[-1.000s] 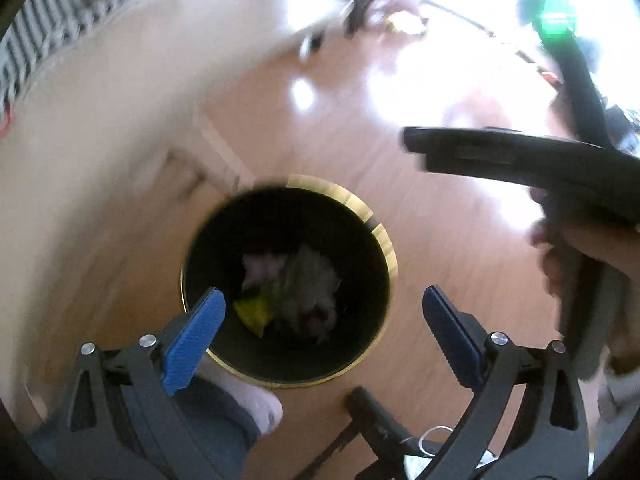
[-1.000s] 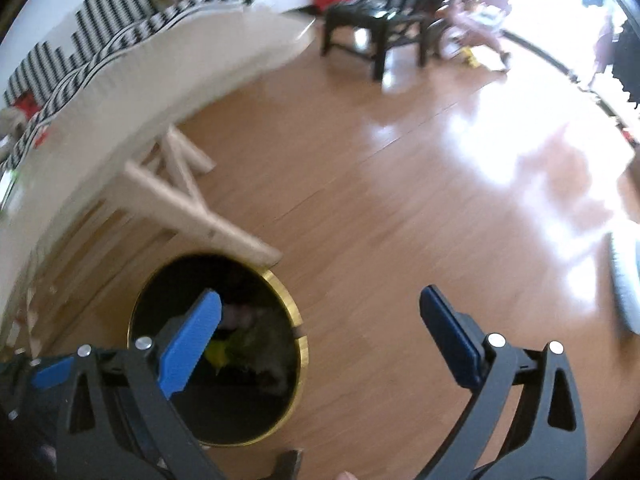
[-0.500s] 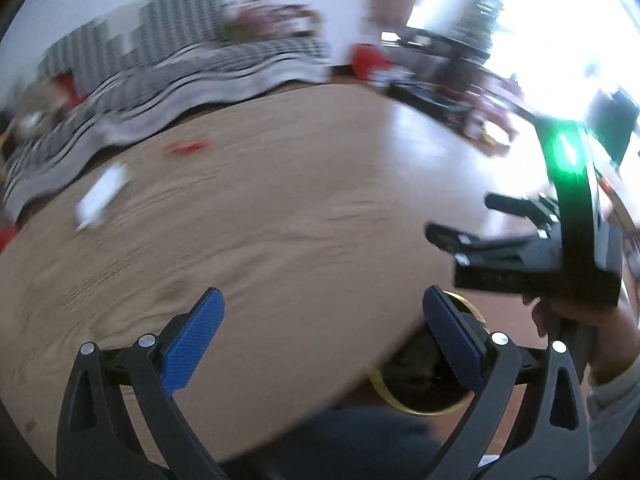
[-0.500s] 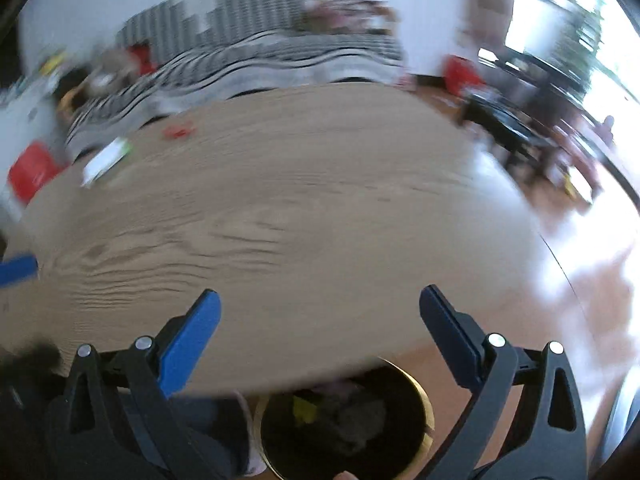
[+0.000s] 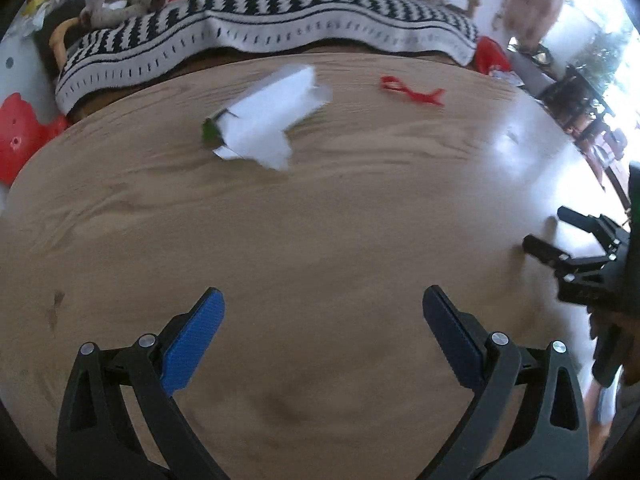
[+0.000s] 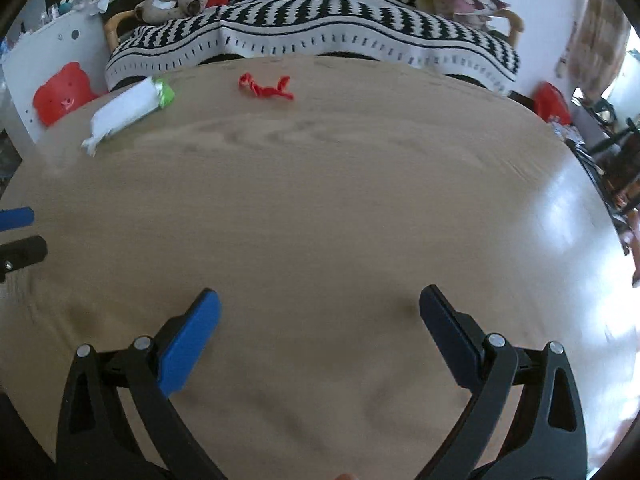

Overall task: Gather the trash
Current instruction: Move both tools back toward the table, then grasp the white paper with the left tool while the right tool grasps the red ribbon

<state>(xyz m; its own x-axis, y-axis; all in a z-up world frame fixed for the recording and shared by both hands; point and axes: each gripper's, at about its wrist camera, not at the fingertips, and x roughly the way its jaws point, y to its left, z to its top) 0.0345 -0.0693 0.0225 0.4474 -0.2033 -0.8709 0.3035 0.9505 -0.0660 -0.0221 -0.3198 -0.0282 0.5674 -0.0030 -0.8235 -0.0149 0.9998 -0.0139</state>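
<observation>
A white wrapper with a green end [image 5: 267, 120] [image 6: 126, 110] lies near the far side of the round wooden table [image 5: 320, 240] [image 6: 320, 220]. A red twisted scrap [image 5: 412, 92] [image 6: 266, 87] lies to its right. My left gripper [image 5: 322, 336] hangs open over the near part of the table, with nothing between its blue pads. My right gripper [image 6: 320, 332] is open too, and shows as a black shape at the right edge of the left wrist view [image 5: 560, 248]. The left gripper's fingertips [image 6: 18, 216] show at the left edge of the right wrist view.
A sofa with a black-and-white striped blanket [image 5: 260, 20] [image 6: 312, 28] stands behind the table. Red objects [image 5: 20, 136] [image 6: 60, 92] sit at the left, another [image 6: 554, 102] at the right. Dark chairs [image 5: 576, 96] stand at the far right.
Both grippers have lifted from over the black bin on the floor and now face across the tabletop. The bin has dropped out of view and the wrapper and red scrap look nearer.
</observation>
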